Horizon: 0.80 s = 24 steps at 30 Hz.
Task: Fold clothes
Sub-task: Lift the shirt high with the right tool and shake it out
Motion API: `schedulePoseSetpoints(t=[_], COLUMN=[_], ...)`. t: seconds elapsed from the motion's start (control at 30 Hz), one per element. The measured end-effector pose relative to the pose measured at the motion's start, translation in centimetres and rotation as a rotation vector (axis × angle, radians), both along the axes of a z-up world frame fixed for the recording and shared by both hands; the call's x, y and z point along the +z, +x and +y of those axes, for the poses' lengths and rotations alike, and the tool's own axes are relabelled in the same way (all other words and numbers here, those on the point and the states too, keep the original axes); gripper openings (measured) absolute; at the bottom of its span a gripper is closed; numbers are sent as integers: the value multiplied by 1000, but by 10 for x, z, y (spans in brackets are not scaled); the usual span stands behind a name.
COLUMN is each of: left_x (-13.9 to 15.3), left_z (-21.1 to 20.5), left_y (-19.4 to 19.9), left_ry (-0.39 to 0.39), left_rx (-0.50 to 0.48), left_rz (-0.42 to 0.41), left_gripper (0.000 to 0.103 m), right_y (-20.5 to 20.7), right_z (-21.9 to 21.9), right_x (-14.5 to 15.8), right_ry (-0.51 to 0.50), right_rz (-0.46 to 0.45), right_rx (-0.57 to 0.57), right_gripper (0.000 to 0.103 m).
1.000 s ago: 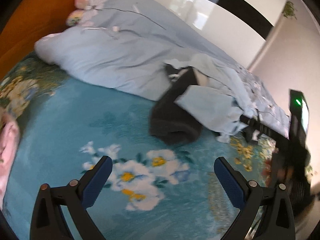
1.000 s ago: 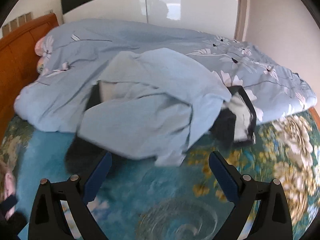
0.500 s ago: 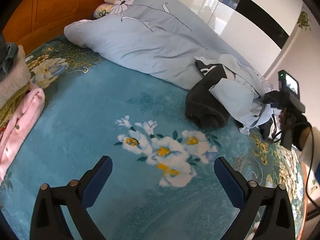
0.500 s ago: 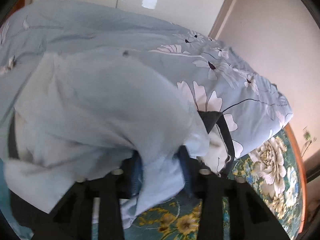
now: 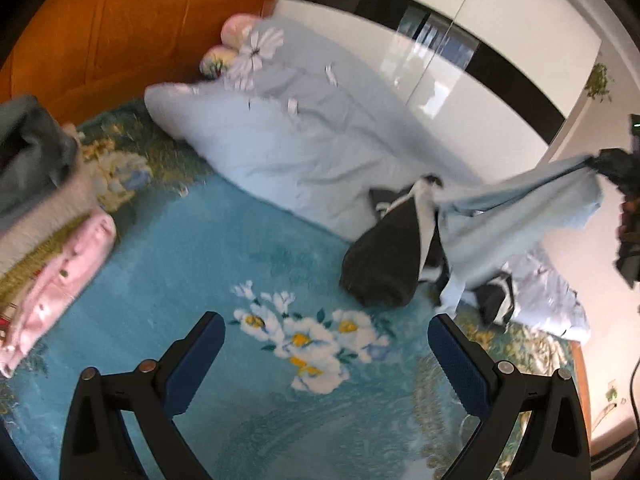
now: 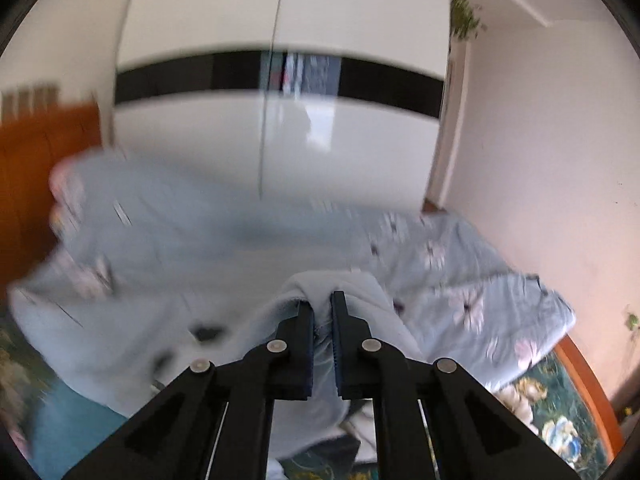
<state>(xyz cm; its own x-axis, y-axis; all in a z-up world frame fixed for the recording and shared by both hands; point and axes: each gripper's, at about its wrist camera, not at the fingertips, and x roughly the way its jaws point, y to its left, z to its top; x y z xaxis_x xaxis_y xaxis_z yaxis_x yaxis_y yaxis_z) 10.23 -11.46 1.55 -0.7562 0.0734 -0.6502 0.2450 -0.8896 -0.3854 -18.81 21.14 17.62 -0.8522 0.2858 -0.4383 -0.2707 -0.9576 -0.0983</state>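
A light blue garment (image 5: 516, 216) is pulled up and to the right off the pile of clothes on the bed. My right gripper (image 6: 322, 308) has its jaws closing, pinched on a fold of that light blue garment (image 6: 352, 292), which drapes over both fingers. In the left wrist view my right gripper (image 5: 600, 162) shows at the far right edge, holding the garment's raised corner. A dark grey garment (image 5: 384, 264) with white trim lies under it. My left gripper (image 5: 326, 346) stands open above the blue floral bedspread (image 5: 192, 264), holding nothing.
A pale blue flowered duvet (image 5: 288, 136) is bunched along the back of the bed. Folded clothes (image 5: 44, 216), grey, beige and pink, are stacked at the left. An orange wooden headboard (image 5: 120, 40) and a white wardrobe (image 6: 280, 128) stand behind.
My right gripper shut on the light blue garment and rose steeply, lifting it off the dark one. My left gripper drew back and up, staying open.
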Motion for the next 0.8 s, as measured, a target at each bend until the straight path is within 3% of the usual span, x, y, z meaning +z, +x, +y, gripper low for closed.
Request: schedulePoseSetpoints(t=[0.13,0.23,0.43,0.57,0.67,0.8], left_x=[29,43,63,83,94,96], left_z=[-3,-7,-39,-67,-81,-82], left_y=[25,43,83,108,125,131], left_ry=[11,12,1,-28,-20,13], left_rx=[14,24,80,143,175,156], left_rz=[61,91,134,167,204,224], left_gripper=[103,103,103,103,103,103], right_y=[50,79,99,117,145,174], right_z=[-9,-25,-93,-140,-154,-117], right_x=[67,99,92,97,110,113], right_ry=[12,-2,-112,-220,-276,-428], right_rz=[120,140,78,92,125,133], right_rx=[74,139,290,378,398,399], right_gripper=[7,7,7,7,7,7])
